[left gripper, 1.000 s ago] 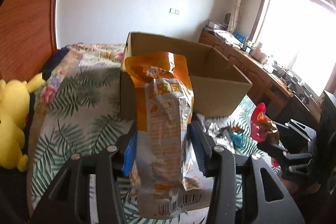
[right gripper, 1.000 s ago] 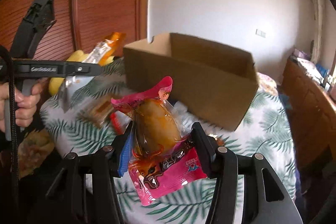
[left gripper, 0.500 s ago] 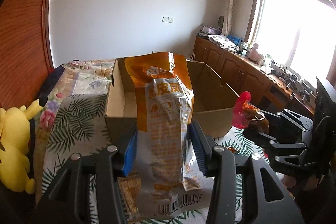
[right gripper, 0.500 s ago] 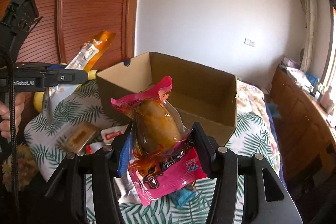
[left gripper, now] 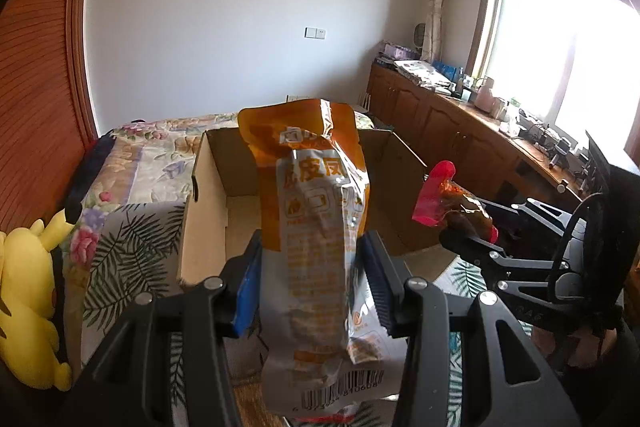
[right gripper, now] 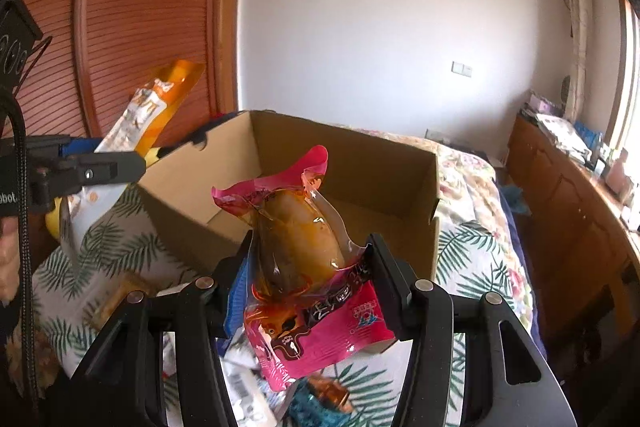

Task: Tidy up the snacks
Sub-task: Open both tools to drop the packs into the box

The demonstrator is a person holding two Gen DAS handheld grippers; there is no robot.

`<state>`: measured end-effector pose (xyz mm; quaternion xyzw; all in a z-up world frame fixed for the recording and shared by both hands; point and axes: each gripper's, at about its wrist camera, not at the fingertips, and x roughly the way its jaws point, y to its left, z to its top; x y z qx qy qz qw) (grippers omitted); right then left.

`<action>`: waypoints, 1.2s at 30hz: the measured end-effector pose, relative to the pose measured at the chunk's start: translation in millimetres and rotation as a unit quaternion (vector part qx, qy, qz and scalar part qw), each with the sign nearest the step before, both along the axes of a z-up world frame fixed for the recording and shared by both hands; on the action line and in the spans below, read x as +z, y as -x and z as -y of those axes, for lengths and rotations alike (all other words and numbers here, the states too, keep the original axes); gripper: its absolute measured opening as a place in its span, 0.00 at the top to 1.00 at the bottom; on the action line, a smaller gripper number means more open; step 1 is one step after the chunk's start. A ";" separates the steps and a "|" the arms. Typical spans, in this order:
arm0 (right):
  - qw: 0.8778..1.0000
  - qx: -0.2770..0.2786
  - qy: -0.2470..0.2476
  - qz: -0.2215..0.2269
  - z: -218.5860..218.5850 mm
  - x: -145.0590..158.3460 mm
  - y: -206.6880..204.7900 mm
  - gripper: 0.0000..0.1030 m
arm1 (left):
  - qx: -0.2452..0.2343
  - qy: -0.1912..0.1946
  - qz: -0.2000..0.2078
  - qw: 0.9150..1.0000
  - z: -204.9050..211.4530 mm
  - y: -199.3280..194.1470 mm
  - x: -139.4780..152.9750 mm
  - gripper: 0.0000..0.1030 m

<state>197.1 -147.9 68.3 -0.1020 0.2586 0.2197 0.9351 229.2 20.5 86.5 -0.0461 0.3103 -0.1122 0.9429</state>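
My left gripper (left gripper: 312,263) is shut on an orange and grey snack bag (left gripper: 320,235) that stands upright between its pads. Behind it an open cardboard box (left gripper: 204,203) sits on the bed, its inside bare where it shows. My right gripper (right gripper: 310,263) is shut on a pink packet with a brown chicken piece (right gripper: 300,235); it hangs in front of the same box (right gripper: 400,163). In the left wrist view the right gripper (left gripper: 468,239) holds its pink packet (left gripper: 440,195) at the box's right. In the right wrist view the left gripper (right gripper: 116,165) carries the orange bag (right gripper: 152,115) at the box's left corner.
Several loose snack packets (right gripper: 248,387) lie on the leaf-print bedspread (right gripper: 468,251) before the box. A yellow plush toy (left gripper: 28,307) sits at the bed's left edge. A wooden wardrobe (right gripper: 132,7) stands left; wooden cabinets (left gripper: 452,131) run under the window to the right.
Both grippers have risen and moved toward the box with their packets still gripped. The box now shows lower in both views, with more of its inside visible.
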 end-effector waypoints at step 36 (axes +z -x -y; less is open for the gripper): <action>0.998 -0.041 -0.008 -0.037 -18.5 -14.8 -47.4 0.36 | 0.046 -0.045 -0.041 0.997 16.1 -63.5 -23.2 0.40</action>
